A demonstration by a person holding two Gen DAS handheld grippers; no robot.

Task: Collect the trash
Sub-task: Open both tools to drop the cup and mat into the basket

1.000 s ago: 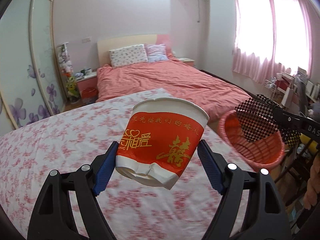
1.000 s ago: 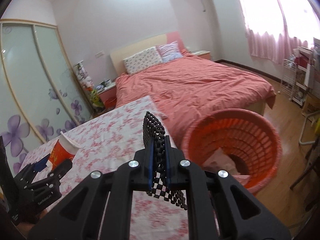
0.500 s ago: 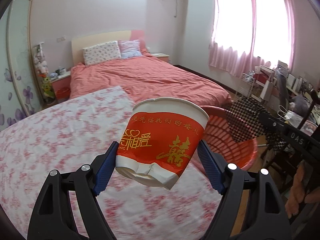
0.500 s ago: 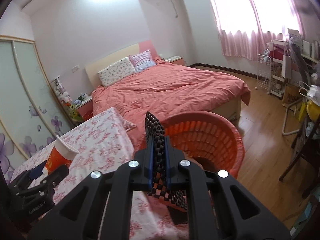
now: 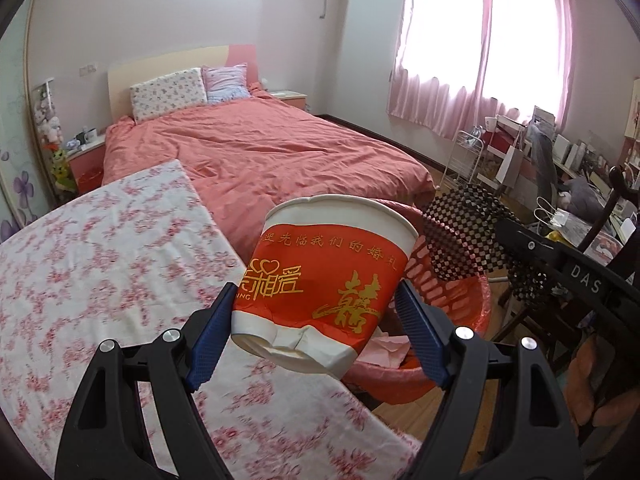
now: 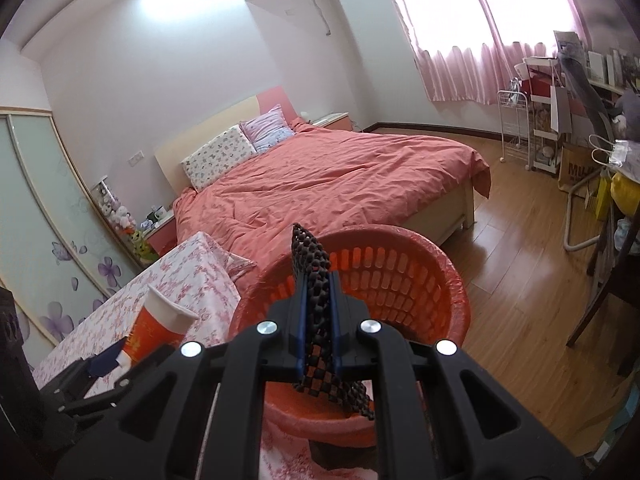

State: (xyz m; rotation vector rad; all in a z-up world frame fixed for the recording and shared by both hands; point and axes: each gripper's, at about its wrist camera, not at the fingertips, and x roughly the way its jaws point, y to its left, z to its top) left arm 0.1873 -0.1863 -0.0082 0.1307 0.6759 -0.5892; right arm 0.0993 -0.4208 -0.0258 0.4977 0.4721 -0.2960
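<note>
- Left gripper (image 5: pixel 316 326) clamped on a red-and-white paper cup (image 5: pixel 330 280), blue pads pressing both sides near its crumpled base; cup tilted, mouth facing up and away.
- Cup held in the air above the right edge of the table (image 5: pixel 100 260) with the pink floral cloth, just beside the red basket (image 5: pixel 472 312).
- Right gripper (image 6: pixel 318 320) clenched on a black checkered mesh sheet (image 6: pixel 316 280), squeezed flat between the pads, one end sticking up past the fingertips, the other hanging below.
- Mesh sheet held over the near rim of the red basket; seen from the left wrist, sheet (image 5: pixel 460 236) spread above the basket's far side.
- Basket standing on the wooden floor (image 6: pixel 520 280) against the table's edge, pink crumpled paper (image 5: pixel 390 350) lying inside.
- Beyond the table's far edge, a bed (image 5: pixel 260 152) with a coral cover.
</note>
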